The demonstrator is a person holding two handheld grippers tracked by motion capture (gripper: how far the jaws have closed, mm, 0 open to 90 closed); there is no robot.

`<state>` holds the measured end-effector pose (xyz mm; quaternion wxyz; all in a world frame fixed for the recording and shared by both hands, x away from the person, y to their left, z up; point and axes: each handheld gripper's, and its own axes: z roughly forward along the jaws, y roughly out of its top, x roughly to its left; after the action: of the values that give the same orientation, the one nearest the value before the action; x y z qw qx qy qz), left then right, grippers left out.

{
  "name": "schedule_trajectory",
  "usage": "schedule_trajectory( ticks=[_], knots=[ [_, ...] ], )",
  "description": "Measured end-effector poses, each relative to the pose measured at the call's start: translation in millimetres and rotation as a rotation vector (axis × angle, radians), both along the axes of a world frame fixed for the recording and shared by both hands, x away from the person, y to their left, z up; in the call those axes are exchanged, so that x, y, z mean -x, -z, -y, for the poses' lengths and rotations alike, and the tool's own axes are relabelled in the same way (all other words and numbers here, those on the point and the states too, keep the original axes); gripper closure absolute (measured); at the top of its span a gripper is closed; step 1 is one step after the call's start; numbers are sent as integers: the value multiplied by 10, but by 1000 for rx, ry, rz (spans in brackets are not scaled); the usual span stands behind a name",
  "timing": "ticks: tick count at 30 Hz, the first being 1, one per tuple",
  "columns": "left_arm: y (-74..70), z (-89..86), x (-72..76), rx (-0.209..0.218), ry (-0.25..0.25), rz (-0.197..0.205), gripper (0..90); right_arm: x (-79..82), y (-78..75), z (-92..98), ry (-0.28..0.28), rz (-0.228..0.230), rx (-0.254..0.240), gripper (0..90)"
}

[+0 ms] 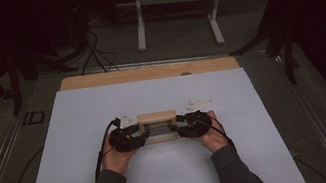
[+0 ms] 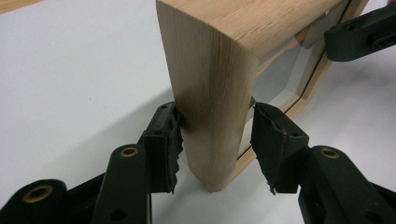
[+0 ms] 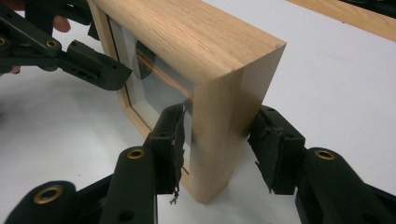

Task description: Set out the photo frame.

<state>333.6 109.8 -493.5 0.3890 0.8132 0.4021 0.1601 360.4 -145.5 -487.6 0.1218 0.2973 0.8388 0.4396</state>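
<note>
- A wooden frame (image 1: 157, 127) with a glass pane stands upright on its edge on the white surface (image 1: 82, 136), just below the sheet's middle in the high view.
- The left gripper (image 1: 134, 138) is at the frame's 9 o'clock end. In the left gripper view its jaws straddle the end post: the left pad touches the wood, while the right pad sits just off it.
- The right gripper (image 1: 181, 128) is at the 3 o'clock end; in the right gripper view its jaws are clamped on that post, both pads against it.
- A strip of bare wooden board (image 1: 147, 73) shows at 12 o'clock beyond the sheet.
</note>
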Motion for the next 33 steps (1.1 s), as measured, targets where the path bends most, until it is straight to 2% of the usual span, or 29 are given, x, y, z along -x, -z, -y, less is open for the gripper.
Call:
schedule_trajectory(
  ticks=[7, 20, 33],
  knots=[
    [13, 34, -88, 18, -11, -2, 522, -80, 2, 19, 23, -15, -11, 541],
    [12, 75, -187, 7, -7, 0, 518, -172, 10, 54, 44, -30, -27, 539],
    [-7, 73, -253, -11, -34, -1, 512, -242, 8, 11, 65, -32, -37, 530]
  ],
)
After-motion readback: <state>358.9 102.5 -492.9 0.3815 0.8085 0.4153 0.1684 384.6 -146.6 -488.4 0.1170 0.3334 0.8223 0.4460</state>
